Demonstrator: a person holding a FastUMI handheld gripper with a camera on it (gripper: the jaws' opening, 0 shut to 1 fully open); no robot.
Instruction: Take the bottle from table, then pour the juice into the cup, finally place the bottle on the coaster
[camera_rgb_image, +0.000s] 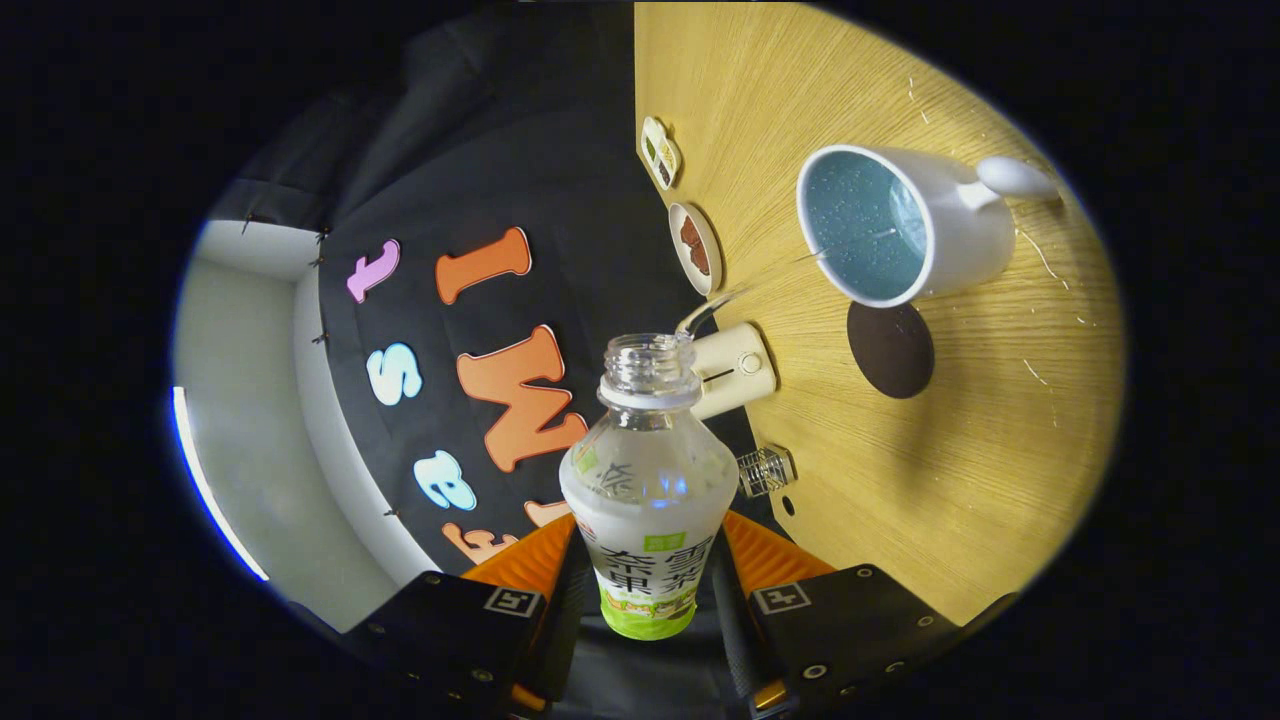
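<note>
- Gripper (648, 590): both fingers press against the sides of the bottle (648, 500), one on either side of its labelled lower body; the grip is closed on it.
- Bottle: clear plastic, uncapped, held tipped so its open mouth points ahead of the fingers toward the cup (900, 225). A thin clear stream (760, 280) runs from the mouth across to the cup's rim.
- Cup: a white mug with a speckled blue inside and a handle on its far side, standing on the wooden tabletop (960, 450), well beyond the fingers and off to the right.
- Coaster (890, 348): a dark round disc lying flat on the tabletop, just beside the cup on the side nearer the gripper; nothing rests on it.
- Cream-coloured cylinder (735, 368): close behind the bottle's mouth, at the tabletop's edge.
- Small clear ribbed cap (766, 470): lies on the tabletop just right of the bottle's shoulder.
- Small round dish (695, 247) holding something brown, and a small white tray (660, 152) beyond it, sit along the tabletop's edge, further ahead.
</note>
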